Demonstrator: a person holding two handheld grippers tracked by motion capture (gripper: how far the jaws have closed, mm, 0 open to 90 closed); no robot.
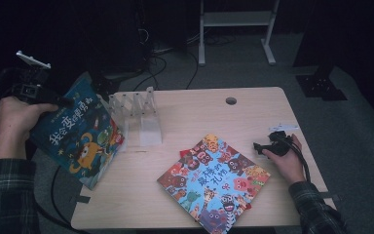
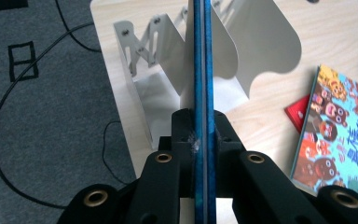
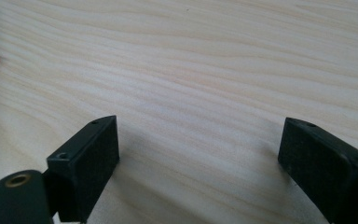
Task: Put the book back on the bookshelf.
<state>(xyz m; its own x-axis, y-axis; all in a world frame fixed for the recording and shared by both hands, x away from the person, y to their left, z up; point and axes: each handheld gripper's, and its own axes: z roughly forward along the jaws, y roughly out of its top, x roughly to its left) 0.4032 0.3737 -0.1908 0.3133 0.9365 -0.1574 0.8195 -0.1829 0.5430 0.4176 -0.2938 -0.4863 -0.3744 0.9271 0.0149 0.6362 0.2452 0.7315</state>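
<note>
Blue-covered, the book point(image 1: 80, 134) hangs off the table's left edge, pinched at its spine by the left gripper point(image 2: 203, 135). To seat it well, I would keep it upright and line its edge with a gap between the white rack point(image 2: 223, 56) plates. The right gripper point(image 3: 198, 154) rests wide, empty, on the table point(image 3: 191, 60).

Plaid sleeves point(image 1: 5, 195) — dark, checked — and black grippers with brass-ringed screw holes point(image 2: 96, 197).
</note>
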